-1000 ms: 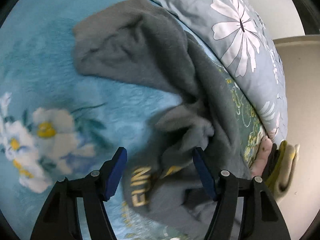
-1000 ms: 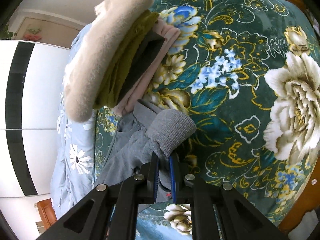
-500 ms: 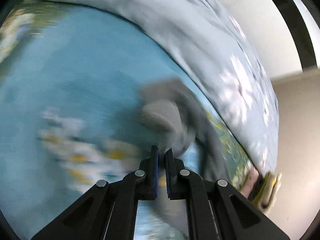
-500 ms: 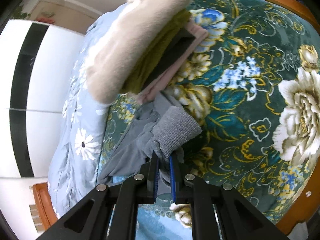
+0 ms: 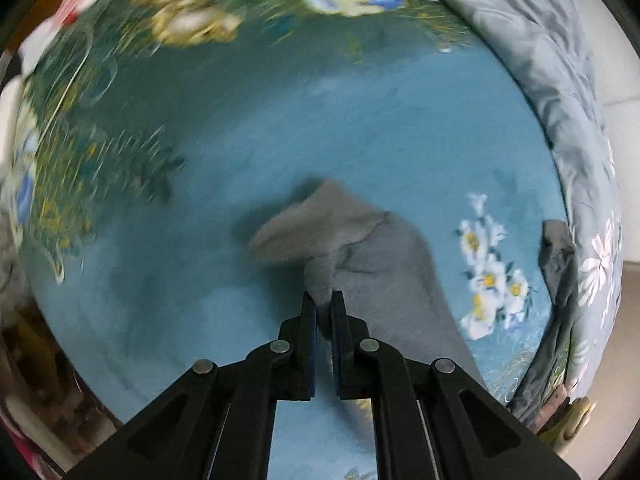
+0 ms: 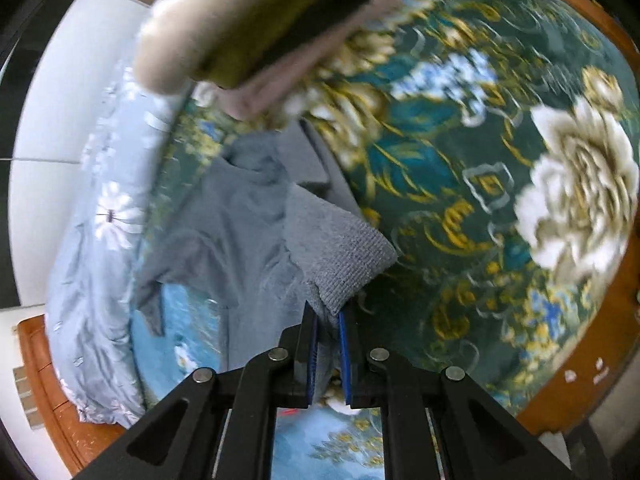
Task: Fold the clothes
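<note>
Biggest risk I see right now: both grips are on small bits of fabric. The left gripper only has a little pinched tuft of the grey sweater between its pads, right at the tips, and the picture is smeared, so the hand looks to be moving fast. If that pull carries on hard, my guess is the tuft slides out and that end flops back onto the bed, and the spread has to be redone.

Second worry: the two ends could get pulled unevenly. In the right wrist view the cloth bunches and twists between the ribbed cuff and the rest of the body, so a fold made from here would probably come out crooked unless it's laid flat first.

Third: the stack of folded clothes sits at the far side, just past the sweater's far edge. A sweeping drag could catch it and knock it over.

Gripper state: left one is nearly together, clamped on that tuft. The right gripper is also close to together, clamped on the sweater at the ribbed cuff, with the cuff sticking out past the fingertips.

The sweater itself lies across the blue floral blanket on the bed, beside the pale grey quilt bunched along the right edge.
</note>
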Available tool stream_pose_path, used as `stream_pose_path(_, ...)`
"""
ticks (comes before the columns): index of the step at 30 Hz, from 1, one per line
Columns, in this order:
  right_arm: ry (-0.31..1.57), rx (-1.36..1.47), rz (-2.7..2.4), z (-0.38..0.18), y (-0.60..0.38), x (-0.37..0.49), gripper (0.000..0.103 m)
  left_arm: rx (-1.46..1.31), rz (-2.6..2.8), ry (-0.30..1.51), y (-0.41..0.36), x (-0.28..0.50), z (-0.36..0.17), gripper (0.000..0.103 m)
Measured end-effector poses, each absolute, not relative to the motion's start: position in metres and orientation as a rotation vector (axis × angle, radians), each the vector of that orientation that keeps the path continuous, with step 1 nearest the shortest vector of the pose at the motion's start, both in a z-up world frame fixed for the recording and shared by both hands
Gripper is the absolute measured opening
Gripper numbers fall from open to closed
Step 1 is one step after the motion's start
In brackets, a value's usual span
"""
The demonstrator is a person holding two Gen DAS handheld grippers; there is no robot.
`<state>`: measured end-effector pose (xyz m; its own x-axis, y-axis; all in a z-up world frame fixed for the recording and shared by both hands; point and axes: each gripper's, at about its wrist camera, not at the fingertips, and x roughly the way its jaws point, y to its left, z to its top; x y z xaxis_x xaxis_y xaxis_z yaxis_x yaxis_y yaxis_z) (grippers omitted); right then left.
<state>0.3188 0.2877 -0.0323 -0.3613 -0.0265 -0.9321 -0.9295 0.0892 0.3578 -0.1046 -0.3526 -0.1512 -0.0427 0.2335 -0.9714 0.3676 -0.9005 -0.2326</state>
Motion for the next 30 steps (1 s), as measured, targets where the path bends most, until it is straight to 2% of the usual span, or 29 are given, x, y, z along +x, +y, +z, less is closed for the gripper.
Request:
stream_pose_path(6, 1.458, -0.980, 1.489, -0.009, 0.283, 0.319, 0.010, 2.062, -2.262, 0.631, -0.353, -0.097, -0.120, 0.006)
stream_pose_path(9, 1.424, -1.025, 1.438, -0.017, 0.280, 0.333, 0.010, 2.118, -2.205, 0.515, -0.360, -0.090, -0.136, 0.006)
stream_pose_path(15, 1.476, -1.079, 1.326, -0.051, 0.265, 0.354, 0.010, 2.211, -2.003, 0.523, -0.372, -0.071, -0.167, 0.007)
stream_pose_path(18, 1.469, -1.085, 1.305, -0.055, 0.259, 0.358, 0.015, 2.206, -1.986, 0.448, -0.370, -0.068, -0.165, 0.006)
stream_pose_path(25, 1.464, -1.003, 1.325, -0.029, 0.260, 0.374, 0.015, 2.176, -2.082, 0.541, -0.372, -0.078, -0.131, 0.007)
stream_pose_path(30, 1.450, -0.943, 1.449, 0.005, 0.255, 0.362, 0.016, 2.181, -2.232, 0.607, -0.341, -0.092, -0.099, 0.014)
